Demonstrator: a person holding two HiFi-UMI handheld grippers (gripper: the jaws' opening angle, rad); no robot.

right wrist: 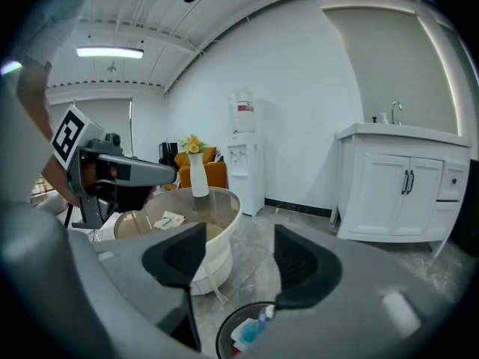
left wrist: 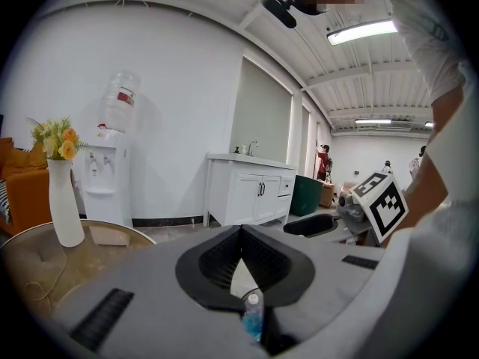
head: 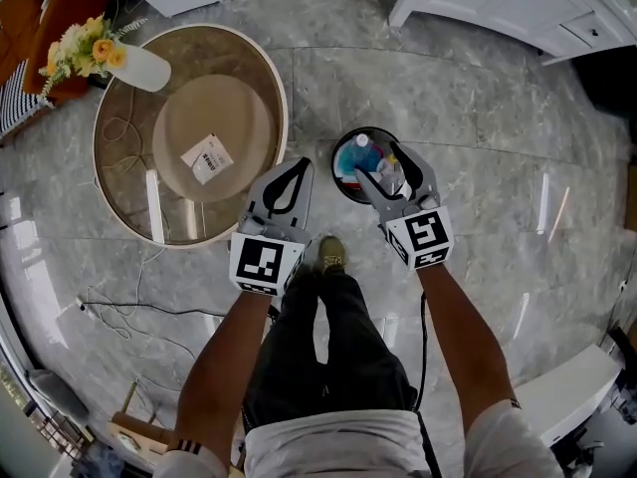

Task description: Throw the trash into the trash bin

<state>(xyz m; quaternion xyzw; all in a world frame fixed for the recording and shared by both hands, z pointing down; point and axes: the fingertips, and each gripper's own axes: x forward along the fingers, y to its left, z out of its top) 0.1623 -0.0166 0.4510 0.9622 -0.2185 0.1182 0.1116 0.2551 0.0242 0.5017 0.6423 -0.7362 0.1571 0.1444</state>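
A small black trash bin (head: 343, 189) stands on the marble floor just ahead of my feet. In it lie a bottle of blue liquid (head: 364, 153) and other scraps. My right gripper (head: 381, 163) hangs open right above the bin, with nothing between its fingers. In the right gripper view the bin (right wrist: 223, 333) and the bottle (right wrist: 257, 326) show below the spread jaws of the right gripper (right wrist: 239, 262). My left gripper (head: 298, 167) is shut and empty, to the left of the bin. In its own view the left gripper (left wrist: 241, 229) has its tips touching.
A round glass-topped table (head: 119, 202) stands at the left, bearing a white vase of flowers (head: 139, 68) and a paper slip (head: 207, 157). White cabinets (head: 518, 3) line the far side. A thin cable (head: 129, 309) trails on the floor near the table.
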